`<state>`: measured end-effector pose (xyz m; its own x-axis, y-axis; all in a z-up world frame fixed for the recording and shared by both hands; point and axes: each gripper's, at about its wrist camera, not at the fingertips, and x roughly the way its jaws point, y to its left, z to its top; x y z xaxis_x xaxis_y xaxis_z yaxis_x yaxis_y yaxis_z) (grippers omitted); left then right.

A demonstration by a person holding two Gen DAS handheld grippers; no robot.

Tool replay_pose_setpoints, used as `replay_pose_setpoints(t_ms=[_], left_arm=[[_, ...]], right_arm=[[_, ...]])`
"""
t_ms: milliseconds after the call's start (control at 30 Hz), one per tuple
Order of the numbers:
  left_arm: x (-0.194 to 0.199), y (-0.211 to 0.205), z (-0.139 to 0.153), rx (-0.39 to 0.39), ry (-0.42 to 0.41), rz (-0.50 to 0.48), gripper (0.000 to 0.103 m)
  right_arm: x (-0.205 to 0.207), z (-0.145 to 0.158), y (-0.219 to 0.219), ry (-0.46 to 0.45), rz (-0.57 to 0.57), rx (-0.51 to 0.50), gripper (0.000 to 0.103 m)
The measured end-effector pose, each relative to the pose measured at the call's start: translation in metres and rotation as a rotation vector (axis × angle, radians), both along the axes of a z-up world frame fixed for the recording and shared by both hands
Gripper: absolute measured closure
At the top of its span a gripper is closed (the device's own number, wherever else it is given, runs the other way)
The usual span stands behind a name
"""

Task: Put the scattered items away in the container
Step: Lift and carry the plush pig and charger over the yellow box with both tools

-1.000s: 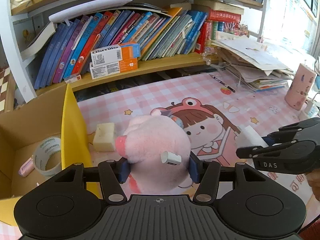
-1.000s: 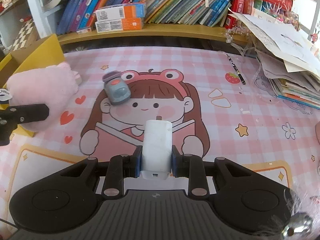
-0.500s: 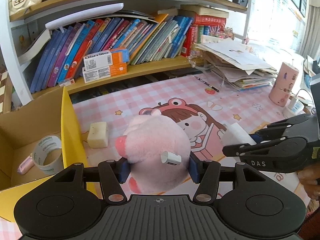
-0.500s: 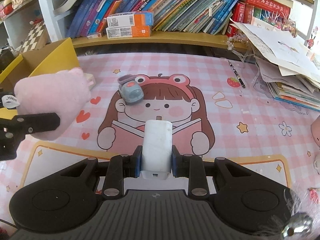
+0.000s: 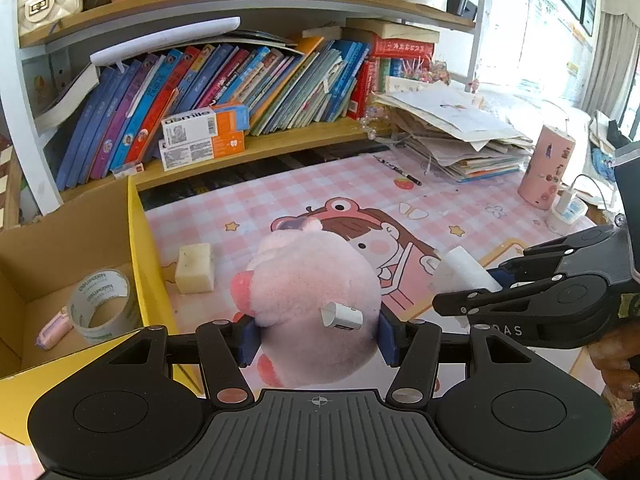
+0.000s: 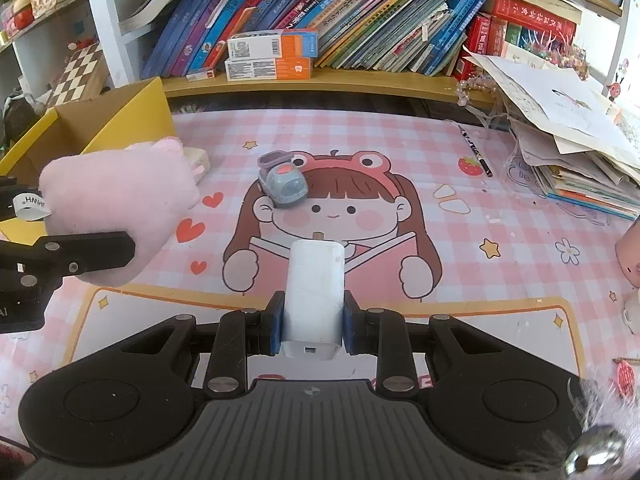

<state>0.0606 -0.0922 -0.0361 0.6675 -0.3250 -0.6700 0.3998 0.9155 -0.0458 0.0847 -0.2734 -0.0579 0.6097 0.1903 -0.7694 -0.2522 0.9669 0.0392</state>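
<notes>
My left gripper (image 5: 318,330) is shut on a pink plush pig (image 5: 308,300) and holds it above the mat, just right of the open yellow cardboard box (image 5: 140,248); the pig also shows in the right wrist view (image 6: 116,204). The box holds a tape roll (image 5: 102,304) and a small pink item (image 5: 52,330). My right gripper (image 6: 312,326) is shut on a white charger block (image 6: 314,292), raised over the mat. A cream sponge block (image 5: 194,268) lies beside the box. A small grey-blue toy car (image 6: 282,184) sits mid-mat.
A bookshelf (image 6: 320,76) with leaning books and orange-white cartons (image 5: 204,136) runs along the back. A paper pile (image 6: 568,136) sits at the right. A pink cup (image 5: 546,168) and a pen (image 6: 474,150) are on the right side of the pink mat (image 6: 480,208).
Both grippers have risen and pulled back with their loads: the mat, box and shelf sit farther off. The right gripper stays just right of the left.
</notes>
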Motion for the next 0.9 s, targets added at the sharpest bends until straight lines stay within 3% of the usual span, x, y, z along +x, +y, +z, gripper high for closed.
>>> replay_pose_setpoints(t_ms=[667, 900], left_arm=[[-0.018, 0.051, 0.016, -0.046, -0.058, -0.015, 0.048], [-0.025, 0.074, 0.031, -0.075, -0.124, -0.004, 0.048]], right_arm=[[-0.015, 0.012, 0.051, -0.007, 0.023, -0.021, 0.077], [-0.014, 0.023, 0.074, -0.029, 0.044, -0.021, 0.077]])
